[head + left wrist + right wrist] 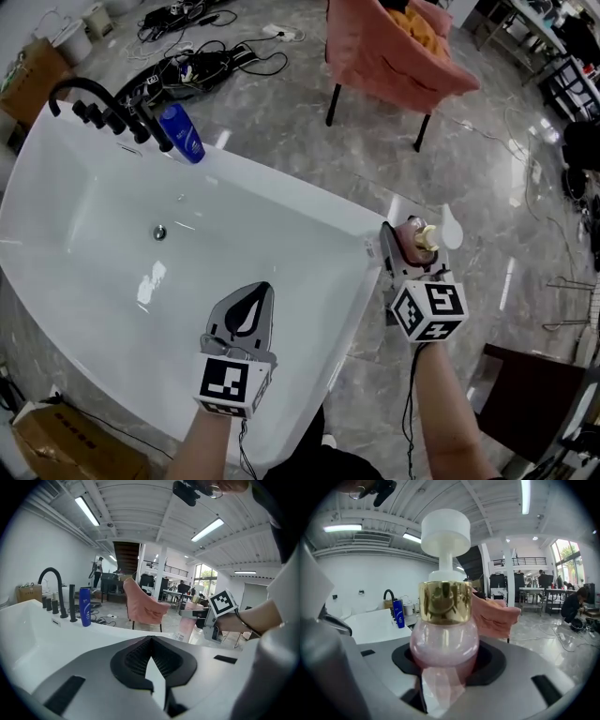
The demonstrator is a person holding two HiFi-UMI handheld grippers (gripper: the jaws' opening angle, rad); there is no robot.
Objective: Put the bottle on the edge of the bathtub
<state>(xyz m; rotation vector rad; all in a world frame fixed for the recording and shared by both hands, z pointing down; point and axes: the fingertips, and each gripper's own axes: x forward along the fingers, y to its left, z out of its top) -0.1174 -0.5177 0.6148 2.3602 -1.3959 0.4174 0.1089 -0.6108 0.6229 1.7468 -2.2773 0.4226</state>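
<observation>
A pink pump bottle (pixel 418 240) with a gold collar and a white pump head is held in my right gripper (pixel 411 253), which is shut on its round body. It hangs just outside the right end of the white bathtub's rim (pixel 367 246), about level with it. In the right gripper view the bottle (pixel 444 634) stands upright between the jaws of the right gripper (pixel 445 665). My left gripper (pixel 251 305) hovers over the tub's near side, shut and empty. In the left gripper view the left gripper (pixel 151 641) points along the tub, with the pink bottle (pixel 186 626) at right.
A blue bottle (pixel 182 133) stands on the far rim beside the black faucet (pixel 92 97). A pink chair (pixel 394 47) and cables (pixel 202 58) are on the marble floor beyond. Cardboard boxes (pixel 70 445) sit at the lower left.
</observation>
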